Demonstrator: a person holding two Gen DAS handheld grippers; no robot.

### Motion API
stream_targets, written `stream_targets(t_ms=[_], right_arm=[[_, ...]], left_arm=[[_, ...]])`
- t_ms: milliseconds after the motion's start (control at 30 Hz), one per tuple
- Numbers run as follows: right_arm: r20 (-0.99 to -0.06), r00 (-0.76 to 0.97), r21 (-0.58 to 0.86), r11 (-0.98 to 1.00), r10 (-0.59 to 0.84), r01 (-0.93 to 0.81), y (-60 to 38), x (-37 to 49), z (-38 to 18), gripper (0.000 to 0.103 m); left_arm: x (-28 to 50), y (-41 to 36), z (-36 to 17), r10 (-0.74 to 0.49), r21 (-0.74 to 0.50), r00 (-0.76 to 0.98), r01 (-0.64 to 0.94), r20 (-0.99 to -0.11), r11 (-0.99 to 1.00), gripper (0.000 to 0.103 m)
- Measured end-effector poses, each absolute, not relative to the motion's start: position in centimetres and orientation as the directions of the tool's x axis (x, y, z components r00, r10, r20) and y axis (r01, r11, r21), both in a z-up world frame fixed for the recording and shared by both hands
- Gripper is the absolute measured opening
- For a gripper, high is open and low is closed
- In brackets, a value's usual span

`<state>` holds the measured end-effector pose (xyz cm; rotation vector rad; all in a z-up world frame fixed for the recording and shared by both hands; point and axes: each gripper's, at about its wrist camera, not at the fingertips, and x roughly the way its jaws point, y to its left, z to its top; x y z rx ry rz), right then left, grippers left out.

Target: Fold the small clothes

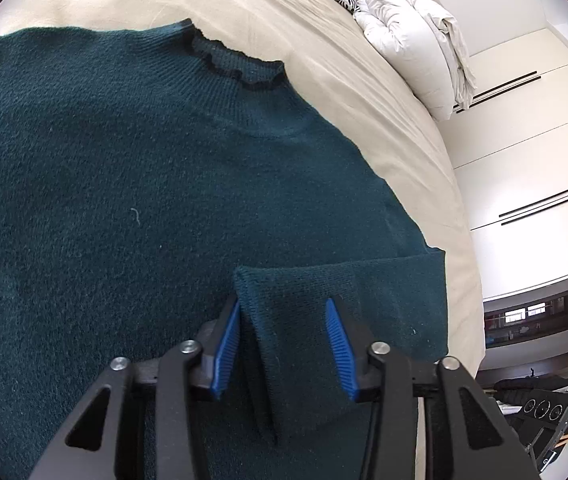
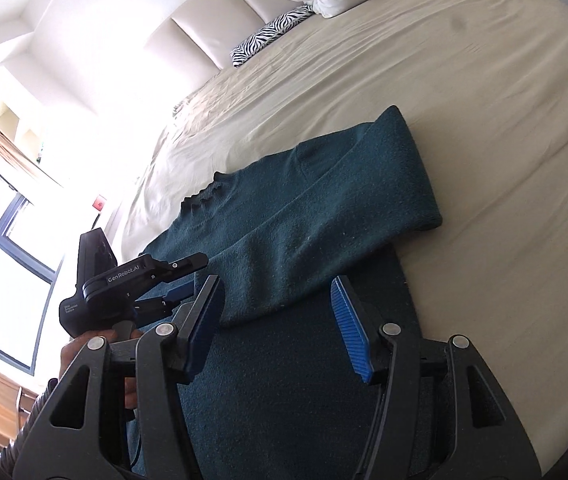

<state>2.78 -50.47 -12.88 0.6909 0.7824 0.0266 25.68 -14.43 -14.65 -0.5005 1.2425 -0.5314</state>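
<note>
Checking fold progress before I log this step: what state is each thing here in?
Sweater: flat on the bed, both sleeves folded in.
Sleeve cuff: between the left gripper fingers, not pinched.
Right gripper: open, empty, above the sweater.
Duvet: bunched up.

Matt, fuzzy knit sweater [image 1: 124, 184] lies on a smooth cloth bedsheet [image 2: 484, 100]; ribbed blue fingers [image 1: 336, 344].
</note>
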Motion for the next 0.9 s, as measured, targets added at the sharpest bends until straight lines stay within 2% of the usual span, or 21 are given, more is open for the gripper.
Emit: stream_targets(t_ms=[33, 100, 133, 267, 500, 733, 900], right_arm=[[-0.641, 0.720, 0.587, 0.774, 0.267, 0.236, -50.9, 2.7, -13.0, 0.054], [-0.644, 0.717, 0.595, 0.763, 0.266, 0.252, -51.5, 2.6, -13.3, 0.054], [-0.645, 0.717, 0.596, 0.761, 0.264, 0.256, -51.5, 3.0, -13.4, 0.054], [-0.651, 0.718, 0.584, 0.767, 0.246, 0.267, -51.8, 3.9, -13.5, 0.054], [-0.660, 0.725, 0.554, 0.779, 0.196, 0.293, -54.0, 6.0, -12.5, 0.054], [-0.696, 0.696, 0.542, 0.765, 0.177, 0.348, -56.7, 11.7, -13.2, 0.054], [-0.726, 0.670, 0.526, 0.754, 0.158, 0.393, -58.5, 16.3, -15.2, 0.054]], left_arm=[[25.8, -14.8, -14.7, -0.620, -0.613, 0.236, 0.109, -0.748, 0.782, 0.032], [25.6, -14.8, -14.8, -0.611, -0.603, 0.235, 0.113, -0.756, 0.789, 0.013], [25.5, -14.7, -14.8, -0.620, -0.612, 0.234, 0.114, -0.749, 0.783, 0.009], [25.4, -13.3, -13.7, -0.628, -0.616, 0.276, 0.142, -0.727, 0.775, 0.008], [26.2, -8.0, -9.7, -0.576, -0.552, 0.396, 0.187, -0.715, 0.813, 0.008], [27.9, -2.8, -11.5, -0.521, -0.534, 0.428, 0.102, -0.738, 0.839, 0.008], [27.9, -2.4, -13.1, -0.505, -0.518, 0.444, 0.103, -0.740, 0.849, 0.008]])
